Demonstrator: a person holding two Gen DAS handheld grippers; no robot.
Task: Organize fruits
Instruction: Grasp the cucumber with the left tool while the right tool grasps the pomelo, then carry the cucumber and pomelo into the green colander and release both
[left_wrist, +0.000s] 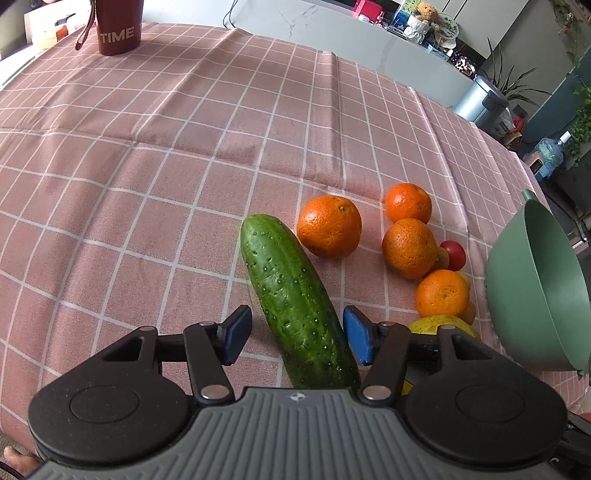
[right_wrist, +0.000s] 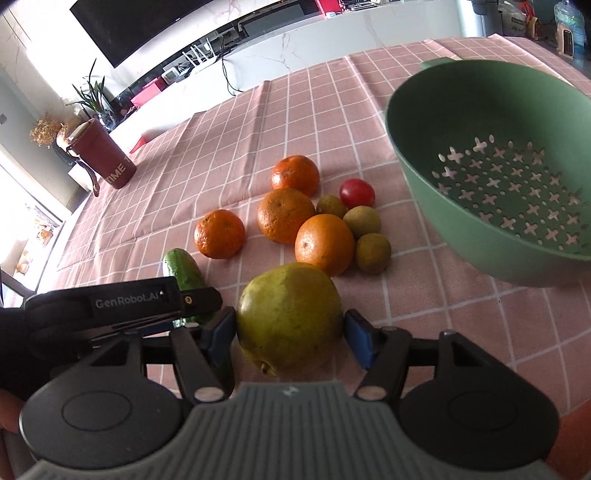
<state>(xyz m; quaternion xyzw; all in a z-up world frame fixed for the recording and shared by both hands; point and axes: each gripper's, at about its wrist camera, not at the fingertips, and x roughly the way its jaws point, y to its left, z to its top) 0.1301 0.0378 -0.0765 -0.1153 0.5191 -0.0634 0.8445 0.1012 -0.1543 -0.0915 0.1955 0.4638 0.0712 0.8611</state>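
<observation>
Left gripper (left_wrist: 295, 334) is spread wide, its blue pads either side of the long bumpy green cucumber (left_wrist: 295, 295) lying on the pink checked tablecloth (left_wrist: 147, 166); the right pad sits just beside the skin, possibly brushing it, while the left pad is apart. Right gripper (right_wrist: 291, 334) is likewise released, straddling the big yellow-green pear (right_wrist: 290, 314), pads close but not squeezing. Beyond the pear, four oranges (right_wrist: 286, 214) cluster with three small greenish-brown fruits (right_wrist: 362, 221) and a red tomato (right_wrist: 356, 192). To the right rests the green perforated plastic colander (right_wrist: 498, 184), holding nothing. Far back, a red TIME cup (left_wrist: 118, 27).
</observation>
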